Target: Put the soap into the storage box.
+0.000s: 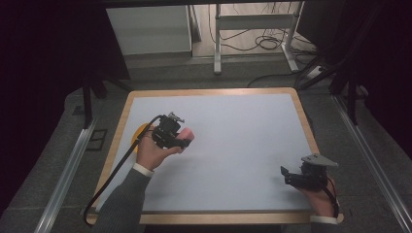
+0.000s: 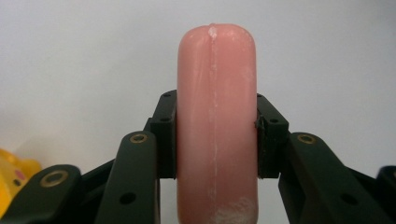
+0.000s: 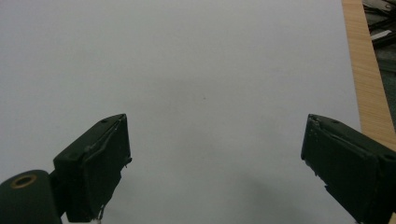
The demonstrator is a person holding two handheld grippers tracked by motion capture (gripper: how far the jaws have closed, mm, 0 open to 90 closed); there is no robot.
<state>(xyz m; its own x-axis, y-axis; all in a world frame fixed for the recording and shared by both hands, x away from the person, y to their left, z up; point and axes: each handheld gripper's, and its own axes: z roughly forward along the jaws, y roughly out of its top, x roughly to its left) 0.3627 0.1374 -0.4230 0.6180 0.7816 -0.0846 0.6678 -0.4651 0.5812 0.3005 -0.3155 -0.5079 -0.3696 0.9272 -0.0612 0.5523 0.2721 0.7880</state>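
- While the left tool (image 1: 180,139) is gripping a pink rounded block (image 1: 187,134) above the left part of the pale counter (image 1: 233,145), the high view is showing the carry step: the block is hanging clear of the surface, with a yellow object (image 1: 140,133) lying just behind the hand; whether that is a dish or a toy I cannot tell. The right tool (image 1: 285,174) is resting near the counter's right front corner, holding nothing.
- In the left gripper view, the block (image 2: 217,126) is standing upright between the black jaws, both pads pressing flat on its sides; a corner of the yellow object (image 2: 11,175) is peeking in at lower left. The next move, I judge, is calling for a steady lowering before any release.
- In the right gripper view, the right tool (image 3: 215,154) is standing wide apart over bare counter (image 3: 196,70). No container is showing.
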